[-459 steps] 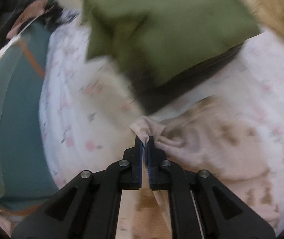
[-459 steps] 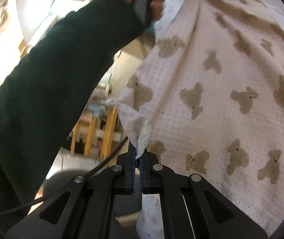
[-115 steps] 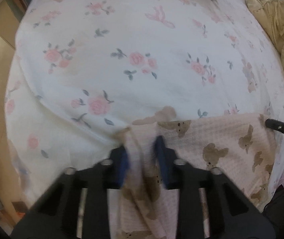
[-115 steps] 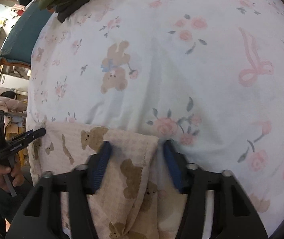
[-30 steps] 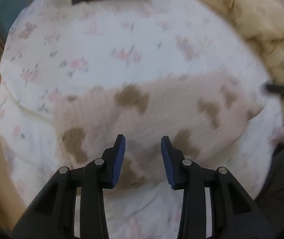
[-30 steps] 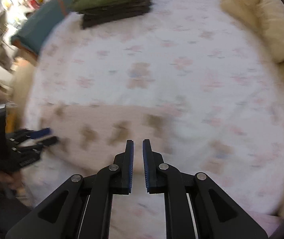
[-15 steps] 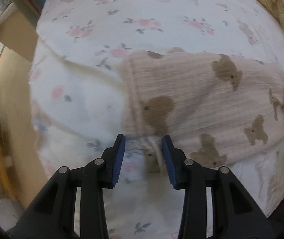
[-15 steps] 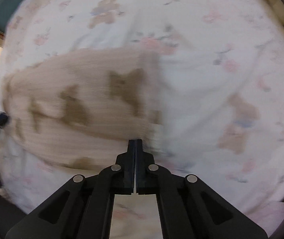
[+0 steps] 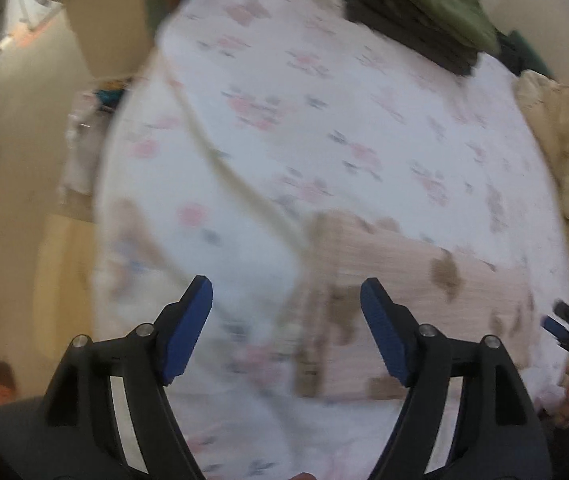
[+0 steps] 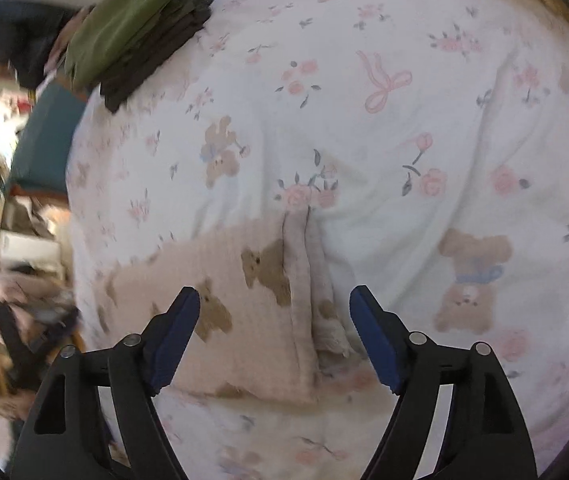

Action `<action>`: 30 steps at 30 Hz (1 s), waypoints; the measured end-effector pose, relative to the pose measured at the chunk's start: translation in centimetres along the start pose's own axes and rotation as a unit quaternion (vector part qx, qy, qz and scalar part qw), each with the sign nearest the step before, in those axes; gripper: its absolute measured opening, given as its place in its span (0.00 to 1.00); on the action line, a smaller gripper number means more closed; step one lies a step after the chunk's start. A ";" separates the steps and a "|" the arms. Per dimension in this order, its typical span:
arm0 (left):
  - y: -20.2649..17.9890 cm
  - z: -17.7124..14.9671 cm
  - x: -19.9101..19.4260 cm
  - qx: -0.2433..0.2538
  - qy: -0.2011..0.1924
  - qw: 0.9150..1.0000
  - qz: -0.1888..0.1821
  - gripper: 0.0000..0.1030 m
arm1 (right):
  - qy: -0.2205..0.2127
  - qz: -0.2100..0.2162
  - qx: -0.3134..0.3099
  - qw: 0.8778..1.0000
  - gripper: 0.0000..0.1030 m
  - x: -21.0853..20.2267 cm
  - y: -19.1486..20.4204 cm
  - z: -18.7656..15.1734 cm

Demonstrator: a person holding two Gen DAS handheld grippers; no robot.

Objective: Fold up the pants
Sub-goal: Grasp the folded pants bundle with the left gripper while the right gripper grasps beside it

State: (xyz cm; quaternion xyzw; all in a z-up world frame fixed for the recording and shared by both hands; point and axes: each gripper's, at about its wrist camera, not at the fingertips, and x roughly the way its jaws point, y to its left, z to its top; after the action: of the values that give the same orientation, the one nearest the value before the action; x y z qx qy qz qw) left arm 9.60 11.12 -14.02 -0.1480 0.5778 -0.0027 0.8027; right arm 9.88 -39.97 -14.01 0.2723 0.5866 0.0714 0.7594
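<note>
Right wrist view, folded pants (image 10: 252,312) flat on floral sheet (image 10: 404,120), edge between wide-open jaws, left jaws likewise spread.

One folded pair of pants (image 10: 244,320), one stack of folded clothes (image 10: 136,36), two hand-held grippers.

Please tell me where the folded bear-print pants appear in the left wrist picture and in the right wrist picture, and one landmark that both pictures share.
Left wrist: the bear-print pants lie lower right, on the floral sheet, their end ahead of the open left gripper.
Right wrist: the pants lie lower centre-left, their layered end between the open right gripper fingers.
Shared landmark: the stack of folded clothes, green on top.
</note>
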 end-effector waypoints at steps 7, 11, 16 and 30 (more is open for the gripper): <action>-3.0 0.6 4.3 0.046 0.047 0.998 0.001 0.71 | 0.042 0.015 0.051 0.998 0.82 3.5 -1.9 -0.3; -4.3 0.2 5.1 0.077 0.041 0.996 0.011 0.70 | 0.064 -0.012 -0.007 0.998 0.83 5.5 -0.5 -0.6; -6.3 -0.4 5.4 0.113 0.053 0.992 -0.005 0.51 | 0.073 -0.019 -0.069 0.995 0.71 6.9 2.0 -1.2; -8.9 1.6 -1.8 0.140 -0.050 0.987 -0.067 0.07 | -0.018 0.099 -0.107 0.989 0.09 0.1 5.6 -1.2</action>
State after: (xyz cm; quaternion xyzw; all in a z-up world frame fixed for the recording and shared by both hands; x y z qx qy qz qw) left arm 11.94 3.30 -9.79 -0.0722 0.5198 -0.1296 0.8413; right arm 10.01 -34.86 -11.55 0.2479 0.5317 0.2032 0.7840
